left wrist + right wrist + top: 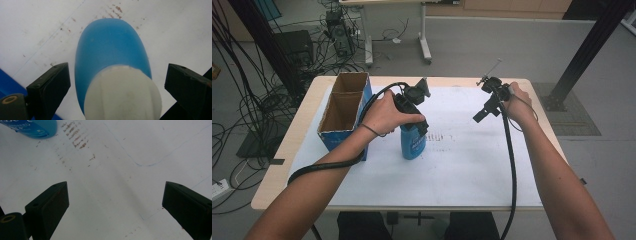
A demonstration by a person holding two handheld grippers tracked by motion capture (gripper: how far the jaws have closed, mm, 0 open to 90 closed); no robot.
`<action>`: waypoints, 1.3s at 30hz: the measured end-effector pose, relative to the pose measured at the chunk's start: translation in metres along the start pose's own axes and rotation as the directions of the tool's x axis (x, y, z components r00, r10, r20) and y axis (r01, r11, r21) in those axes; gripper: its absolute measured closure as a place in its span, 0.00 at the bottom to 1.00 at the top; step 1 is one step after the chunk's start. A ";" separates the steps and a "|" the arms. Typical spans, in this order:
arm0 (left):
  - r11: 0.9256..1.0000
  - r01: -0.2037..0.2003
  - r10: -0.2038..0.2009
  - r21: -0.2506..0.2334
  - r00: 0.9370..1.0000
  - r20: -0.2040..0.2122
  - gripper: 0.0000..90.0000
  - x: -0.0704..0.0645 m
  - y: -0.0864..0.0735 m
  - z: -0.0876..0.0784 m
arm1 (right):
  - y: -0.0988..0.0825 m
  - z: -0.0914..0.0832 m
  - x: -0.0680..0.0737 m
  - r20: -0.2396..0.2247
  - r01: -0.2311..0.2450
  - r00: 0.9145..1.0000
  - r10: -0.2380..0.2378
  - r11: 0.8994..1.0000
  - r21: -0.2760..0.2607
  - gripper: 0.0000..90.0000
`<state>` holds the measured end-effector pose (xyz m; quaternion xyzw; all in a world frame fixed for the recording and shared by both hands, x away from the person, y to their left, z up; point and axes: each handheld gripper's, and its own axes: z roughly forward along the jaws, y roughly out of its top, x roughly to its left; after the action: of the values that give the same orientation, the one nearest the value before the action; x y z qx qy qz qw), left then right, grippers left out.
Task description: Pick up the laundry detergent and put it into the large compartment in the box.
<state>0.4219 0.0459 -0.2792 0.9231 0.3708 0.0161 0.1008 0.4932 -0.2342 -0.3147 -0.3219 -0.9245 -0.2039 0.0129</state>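
- Blue bottle (413, 142) stands upright on the white sheet (462, 165), left of centre, just right of the cardboard box (343, 111); narrow gap between them in the high view.
- Left gripper (416, 112) sits right above the bottle; in the left gripper view its jaws are spread wide either side of the white cap (122, 93), clear gaps both sides, gripping nothing.
- Right gripper (488, 102) is held up over the far right part of the sheet, well apart from the bottle; jaws wide apart, nothing between them, bare sheet under them in the right gripper view.
- Open room: whole middle, near and right of the sheet bare, only brown scuff marks (76, 137) near the bottle base.
- Table (277, 165) edge close on the left behind the box.
- Box has two open-top compartments; what can be seen of the insides looks empty, bottoms partly hidden.
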 end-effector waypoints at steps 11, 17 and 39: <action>1.000 -0.002 0.002 0.001 1.000 0.003 0.08 -0.001 0.000 0.001 | 0.000 0.002 0.000 -0.004 0.003 1.000 -0.003 1.000 -0.001 0.08; 1.000 -0.002 0.002 0.003 1.000 0.001 0.07 -0.001 -0.001 0.001 | 0.001 0.002 0.001 -0.002 0.002 1.000 -0.002 1.000 0.002 0.08; 1.000 0.012 -0.012 0.010 1.000 -0.017 0.09 0.002 0.001 0.004 | 0.000 0.000 0.000 0.000 0.001 1.000 -0.001 1.000 -0.002 0.08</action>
<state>0.4242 0.0462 -0.2833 0.9212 0.3772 0.0216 0.0930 0.4929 -0.2337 -0.3147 -0.3212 -0.9245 -0.2048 0.0127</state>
